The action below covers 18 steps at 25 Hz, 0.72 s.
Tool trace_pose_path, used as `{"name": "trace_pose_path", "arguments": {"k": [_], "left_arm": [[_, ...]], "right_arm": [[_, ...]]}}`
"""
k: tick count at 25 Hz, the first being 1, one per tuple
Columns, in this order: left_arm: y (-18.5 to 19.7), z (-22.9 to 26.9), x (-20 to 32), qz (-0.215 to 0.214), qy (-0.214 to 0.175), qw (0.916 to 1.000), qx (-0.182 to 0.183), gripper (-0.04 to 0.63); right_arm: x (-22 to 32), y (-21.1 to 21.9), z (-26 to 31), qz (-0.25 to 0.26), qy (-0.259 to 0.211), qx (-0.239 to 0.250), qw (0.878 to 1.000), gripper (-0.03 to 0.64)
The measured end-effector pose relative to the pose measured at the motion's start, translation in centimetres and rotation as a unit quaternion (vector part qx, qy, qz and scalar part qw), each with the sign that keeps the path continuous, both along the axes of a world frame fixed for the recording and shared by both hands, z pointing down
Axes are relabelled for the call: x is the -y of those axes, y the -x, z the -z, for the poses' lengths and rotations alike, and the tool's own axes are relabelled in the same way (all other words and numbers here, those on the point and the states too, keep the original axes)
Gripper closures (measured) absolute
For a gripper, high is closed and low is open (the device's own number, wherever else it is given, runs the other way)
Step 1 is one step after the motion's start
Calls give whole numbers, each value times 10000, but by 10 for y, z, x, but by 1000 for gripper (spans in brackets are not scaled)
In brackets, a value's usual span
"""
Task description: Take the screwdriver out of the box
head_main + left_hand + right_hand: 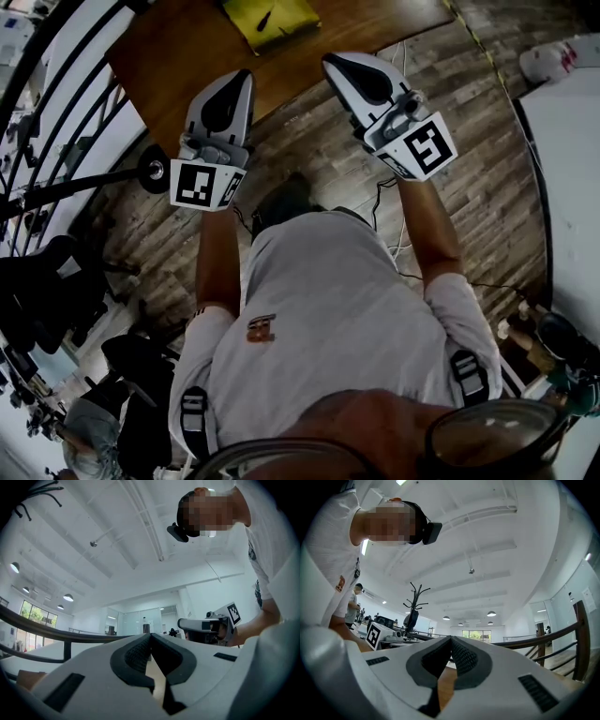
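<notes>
Screwdriver (265, 17) lies in yellow box (300, 13) on counter (169, 47), long axis roughly 1-to-7 o'clock. It sits at 12 o'clock from left hand-held gripper (242, 79) and 11 o'clock from right hand-held gripper (331, 62). Both are closed, empty, about equally near.

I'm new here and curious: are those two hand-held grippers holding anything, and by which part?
Nothing. The left hand-held gripper and the right hand-held gripper are both shut and empty.
</notes>
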<state>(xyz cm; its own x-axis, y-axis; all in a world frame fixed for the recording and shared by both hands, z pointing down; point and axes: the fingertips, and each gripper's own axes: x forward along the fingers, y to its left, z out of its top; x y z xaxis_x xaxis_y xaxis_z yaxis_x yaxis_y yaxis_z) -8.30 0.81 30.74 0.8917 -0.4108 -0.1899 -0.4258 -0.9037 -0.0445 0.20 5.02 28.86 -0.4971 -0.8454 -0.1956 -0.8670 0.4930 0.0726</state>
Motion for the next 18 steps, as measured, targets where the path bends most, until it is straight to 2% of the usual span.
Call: {"name": "trace_pose_path", "arguments": {"k": [8,18], "left_arm": [[-17,-6,73,-65,44,10000,-39,577],[-24,6,132,-107,0,9999,-71,577]], "right_arm": [[73,-11,-3,-2,77,-75,9999,584],[130,-17,2,7,109,-136,9998,584]]}}
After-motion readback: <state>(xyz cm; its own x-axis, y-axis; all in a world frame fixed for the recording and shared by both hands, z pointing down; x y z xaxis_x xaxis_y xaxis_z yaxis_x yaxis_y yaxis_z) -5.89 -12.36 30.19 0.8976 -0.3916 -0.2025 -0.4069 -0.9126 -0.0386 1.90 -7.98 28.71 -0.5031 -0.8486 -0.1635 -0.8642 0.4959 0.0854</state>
